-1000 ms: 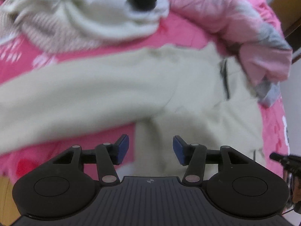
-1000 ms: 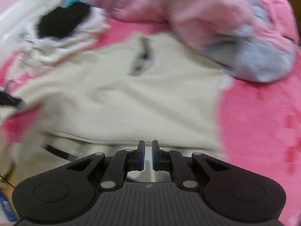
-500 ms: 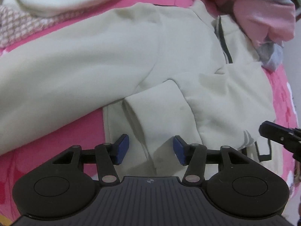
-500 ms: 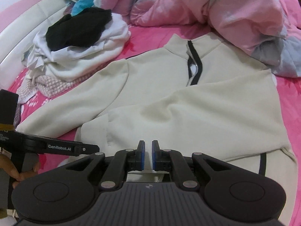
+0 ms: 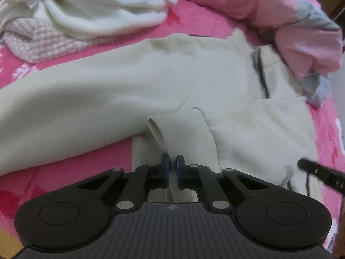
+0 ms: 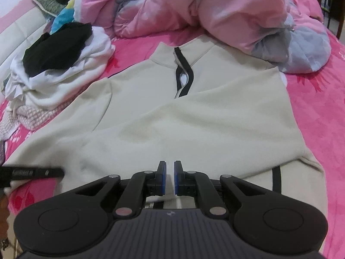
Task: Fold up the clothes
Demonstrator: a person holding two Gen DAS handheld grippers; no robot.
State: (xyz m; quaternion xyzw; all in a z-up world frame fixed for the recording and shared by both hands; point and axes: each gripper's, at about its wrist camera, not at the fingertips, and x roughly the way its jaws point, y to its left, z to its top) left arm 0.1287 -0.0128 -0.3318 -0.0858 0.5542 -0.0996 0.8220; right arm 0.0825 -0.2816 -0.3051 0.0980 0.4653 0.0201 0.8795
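Since the earlier frame the left gripper [image 5: 171, 164] has snapped from spread to pinching the near hem of the cream zip-neck pullover [image 6: 194, 116], spread mid-bed. Right gripper [image 6: 169, 168] pressed together, whether holding hem cannot be told. One sleeve [image 5: 185, 133] folded across; far-left sleeve and body folds remain.

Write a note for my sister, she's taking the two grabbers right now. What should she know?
Left gripper: shut on the cuff of the cream fleece zip-neck pullover.
Right gripper: shut, at the pullover's bottom hem; whether it holds fabric isn't clear.
The pullover lies flat, front up, on the pink bed sheet.
Done: one sleeve is folded across the chest.
Left: the other sleeve is spread out; fold it in, then fold the body. The heap of white and black clothes waits.
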